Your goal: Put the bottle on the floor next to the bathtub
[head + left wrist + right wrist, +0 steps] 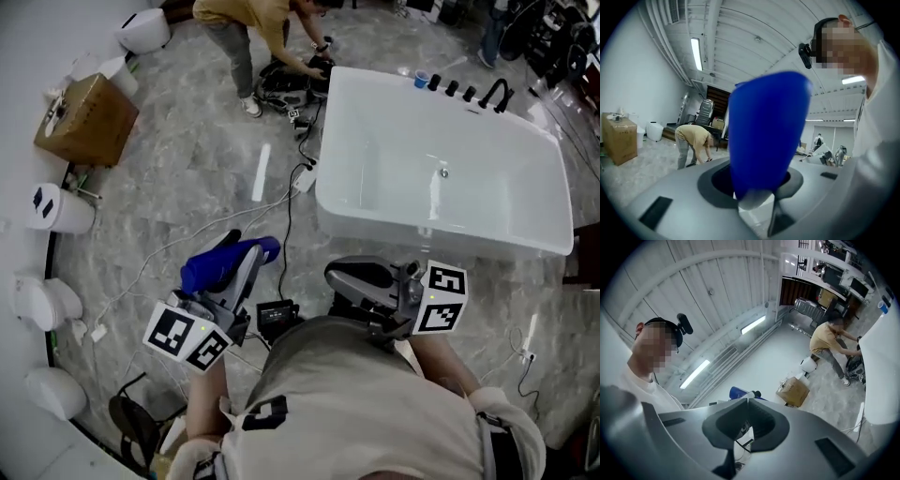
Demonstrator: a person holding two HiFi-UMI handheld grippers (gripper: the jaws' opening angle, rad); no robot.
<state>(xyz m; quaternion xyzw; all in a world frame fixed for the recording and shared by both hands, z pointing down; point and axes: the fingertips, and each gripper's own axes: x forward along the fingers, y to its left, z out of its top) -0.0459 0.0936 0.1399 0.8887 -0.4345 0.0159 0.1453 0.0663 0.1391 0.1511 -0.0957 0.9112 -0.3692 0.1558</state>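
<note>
A blue bottle lies tilted in my left gripper, which is shut on it above the marble floor, left of my body. In the left gripper view the bottle fills the centre, its pale end wedged between the grey jaws. My right gripper hangs in front of me, just short of the white bathtub, with nothing in it. In the right gripper view its jaws meet at the tip, and the bottle shows behind them.
A person in a yellow shirt bends over black gear beyond the tub's far left corner. A cardboard box and white fixtures line the left wall. Cables and a small black device lie on the floor. Black taps stand on the tub's far rim.
</note>
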